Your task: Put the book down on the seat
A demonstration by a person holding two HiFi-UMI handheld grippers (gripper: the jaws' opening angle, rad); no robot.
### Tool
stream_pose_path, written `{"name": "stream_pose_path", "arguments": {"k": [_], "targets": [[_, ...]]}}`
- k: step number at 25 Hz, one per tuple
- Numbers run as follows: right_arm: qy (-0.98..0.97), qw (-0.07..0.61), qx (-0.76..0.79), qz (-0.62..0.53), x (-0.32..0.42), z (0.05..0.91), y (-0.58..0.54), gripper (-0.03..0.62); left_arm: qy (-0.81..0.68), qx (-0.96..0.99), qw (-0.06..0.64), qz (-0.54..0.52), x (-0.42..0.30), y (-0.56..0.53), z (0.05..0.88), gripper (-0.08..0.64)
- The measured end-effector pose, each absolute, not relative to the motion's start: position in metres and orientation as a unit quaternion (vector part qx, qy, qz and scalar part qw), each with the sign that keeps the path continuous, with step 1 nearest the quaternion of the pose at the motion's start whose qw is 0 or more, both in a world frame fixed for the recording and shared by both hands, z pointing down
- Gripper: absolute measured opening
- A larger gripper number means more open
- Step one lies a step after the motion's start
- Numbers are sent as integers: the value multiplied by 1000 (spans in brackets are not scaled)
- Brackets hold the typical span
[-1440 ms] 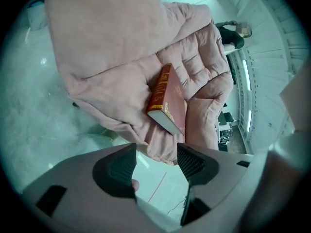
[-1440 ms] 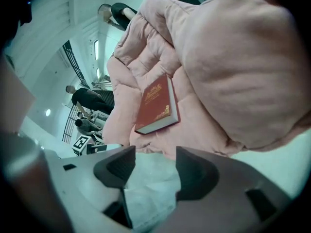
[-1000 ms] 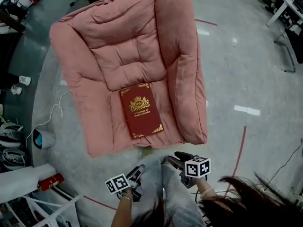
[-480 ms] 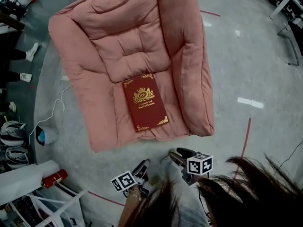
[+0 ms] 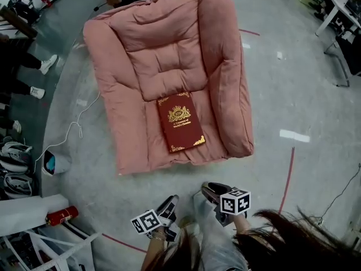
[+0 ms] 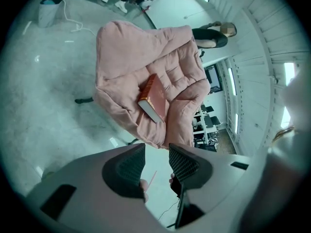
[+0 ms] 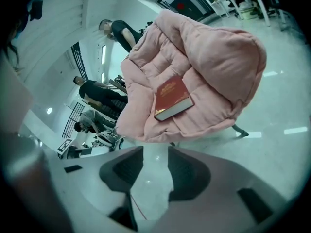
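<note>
A dark red book (image 5: 180, 123) with gold print lies flat on the seat of the pink padded armchair (image 5: 152, 44), near its front edge. It also shows in the left gripper view as the book (image 6: 151, 97) and in the right gripper view as the book (image 7: 171, 97). Both grippers are held low, well short of the chair, over the floor. My left gripper (image 5: 171, 204) has nothing between its jaws, which are closing. My right gripper (image 5: 207, 189) is likewise empty with its jaws closing.
Grey polished floor surrounds the chair, with red tape lines (image 5: 287, 176). A white cable (image 5: 73, 130) and a small white device (image 5: 53, 164) lie at the left. A red canister (image 5: 62, 215) sits lower left. People stand behind the chair (image 7: 97, 91). Desks stand at the upper right (image 5: 333, 10).
The view has shifted, so the chair and book sit further right and slightly smaller. Both grippers stay low before the chair, empty.
</note>
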State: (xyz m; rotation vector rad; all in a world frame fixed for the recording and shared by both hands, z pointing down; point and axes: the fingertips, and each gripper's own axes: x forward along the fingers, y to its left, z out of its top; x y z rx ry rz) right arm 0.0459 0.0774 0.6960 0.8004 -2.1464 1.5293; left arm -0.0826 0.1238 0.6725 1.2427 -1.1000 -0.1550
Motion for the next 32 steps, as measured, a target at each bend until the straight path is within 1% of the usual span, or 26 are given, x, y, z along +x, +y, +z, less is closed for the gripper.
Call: {"name": "stream_pose_path", "arguments": {"k": [10,12,19,22,24,27,32], "targets": [[-781,207,285,516,30,653,97,130,-501,568,647,-90,-110,140,628,151],[-784,203,289,511,29,642,98,117,-500,575,642,-88,-112,140,618,144],[-801,206,285,485,24,608,103,112,-485,600,627,-106,-114,132,578,141],[-809,211,288,468,24,595,104,95,-479,615,618,-105,-114,130,564,135],[-812,208,292,460,24,587,106,83,-473,623,614,-105,-113,129,556,133],[-816,201,296,454,23,576,109,81,-466,635,608,-102,-113,129,546,133],[-822,177,309,444,21,551,112,66,-458,651,597,-101,-111,129,530,133]]}}
